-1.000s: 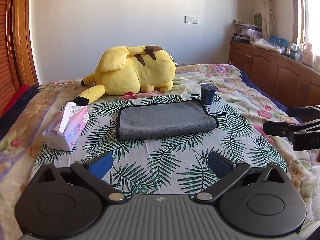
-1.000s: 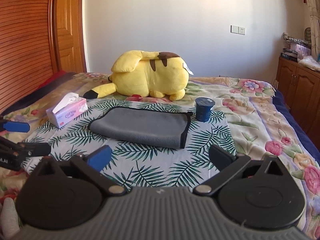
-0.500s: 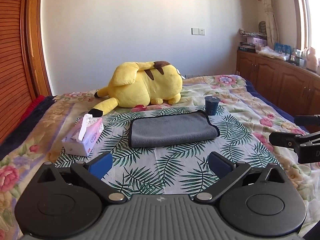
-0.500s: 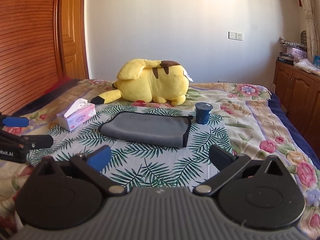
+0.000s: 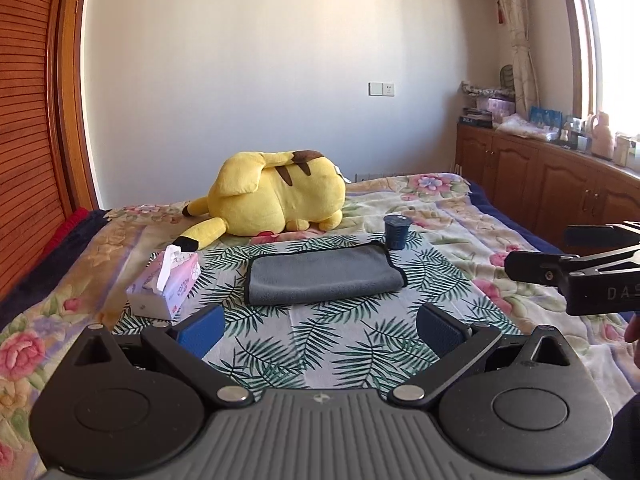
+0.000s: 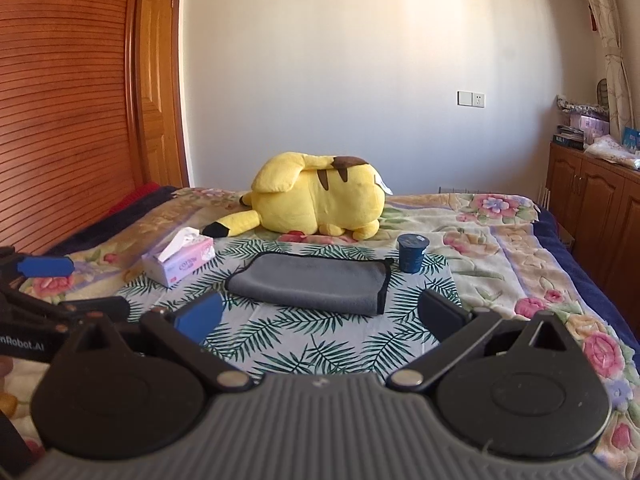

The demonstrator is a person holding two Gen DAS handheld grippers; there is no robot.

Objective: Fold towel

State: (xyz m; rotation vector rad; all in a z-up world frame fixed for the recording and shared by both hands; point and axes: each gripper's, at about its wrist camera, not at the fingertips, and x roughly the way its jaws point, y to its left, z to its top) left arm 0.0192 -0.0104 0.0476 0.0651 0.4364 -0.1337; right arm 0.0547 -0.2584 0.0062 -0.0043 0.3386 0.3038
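Left tongs (image 5: 320, 330) hang with fingers wide apart and nothing between them, short of the towel, and my right tongs (image 6: 320, 316) are spread just the same, also empty. From left to right on the bed (image 5: 460, 216) I note a pink tissue box (image 5: 164, 285), then the grey towel (image 5: 322, 278) lying folded and flat on the palm-leaf cloth (image 5: 320, 340), then a dark blue cup (image 5: 396, 231) just beyond its far right corner. Yellow plush toy (image 5: 276, 204) lies behind the towel, apart from it.
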